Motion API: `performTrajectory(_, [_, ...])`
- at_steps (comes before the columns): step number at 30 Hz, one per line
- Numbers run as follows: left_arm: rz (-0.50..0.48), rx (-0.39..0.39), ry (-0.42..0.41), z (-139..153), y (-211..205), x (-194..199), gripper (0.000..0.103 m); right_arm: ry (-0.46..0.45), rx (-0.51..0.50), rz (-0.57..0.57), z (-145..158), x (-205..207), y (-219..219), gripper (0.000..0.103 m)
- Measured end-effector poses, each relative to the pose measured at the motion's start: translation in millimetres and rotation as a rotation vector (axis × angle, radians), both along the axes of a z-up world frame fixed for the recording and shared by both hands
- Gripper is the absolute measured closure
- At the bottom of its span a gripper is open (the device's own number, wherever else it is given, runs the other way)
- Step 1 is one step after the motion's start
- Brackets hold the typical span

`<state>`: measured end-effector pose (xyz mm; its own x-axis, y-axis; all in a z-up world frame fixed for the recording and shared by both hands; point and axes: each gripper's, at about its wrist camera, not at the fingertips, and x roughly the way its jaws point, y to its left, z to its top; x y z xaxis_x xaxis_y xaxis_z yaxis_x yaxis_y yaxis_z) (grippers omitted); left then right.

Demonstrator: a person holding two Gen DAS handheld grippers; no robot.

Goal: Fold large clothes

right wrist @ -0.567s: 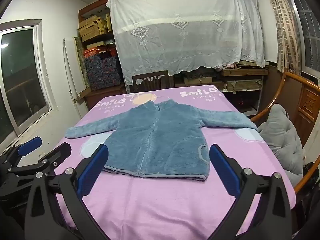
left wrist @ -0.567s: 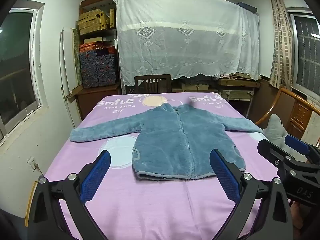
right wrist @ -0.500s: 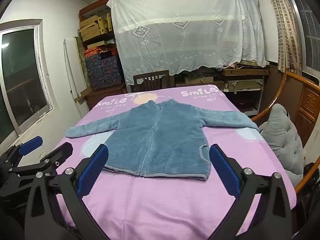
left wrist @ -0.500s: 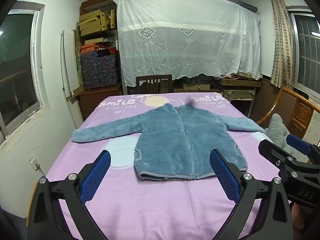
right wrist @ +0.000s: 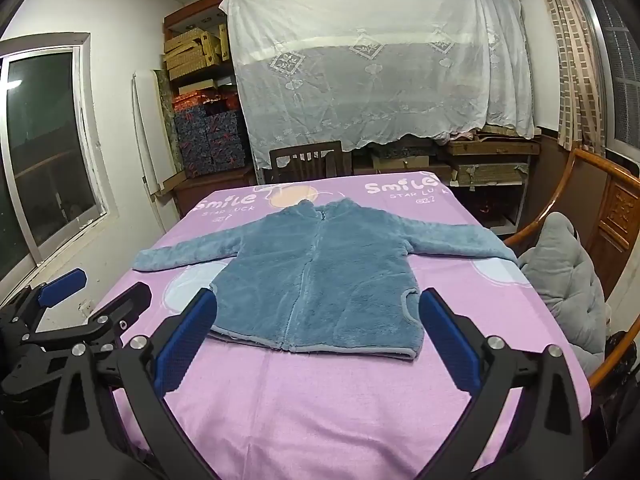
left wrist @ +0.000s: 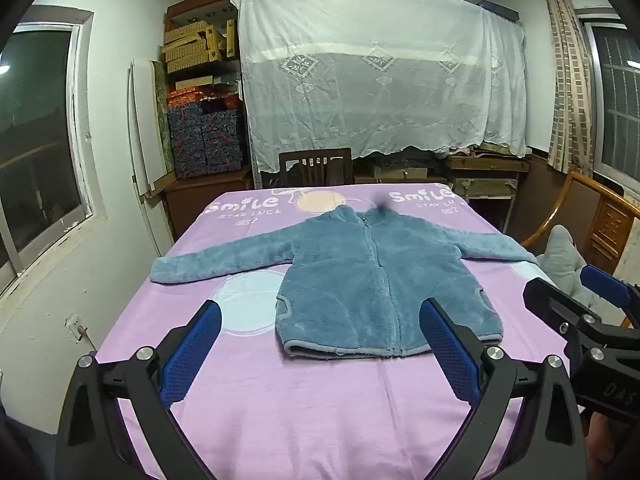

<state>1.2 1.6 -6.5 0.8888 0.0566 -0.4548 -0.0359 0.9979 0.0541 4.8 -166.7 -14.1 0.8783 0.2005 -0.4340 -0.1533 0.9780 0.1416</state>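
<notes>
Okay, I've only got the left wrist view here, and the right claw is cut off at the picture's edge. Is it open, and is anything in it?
Observer: In the right wrist view the right claw stands wide open with nothing between its pads. The blue jacket lies flat beyond it on the bed.
Operator: I lose the sleeve on that side near the claw. Where does it end?
Observer: That sleeve lies stretched out flat, its cuff at the bed's edge beside the grey cushion. I cannot tell whether they touch.
</notes>
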Motion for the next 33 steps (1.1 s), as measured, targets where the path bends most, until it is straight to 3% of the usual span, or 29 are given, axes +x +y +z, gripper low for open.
performTrajectory(33, [0.004,0.008,0.005,-3.5,-2.8,0.0,0.003,0.011,0.018,0.012,-1.4,-1.9,0.2,0.004])
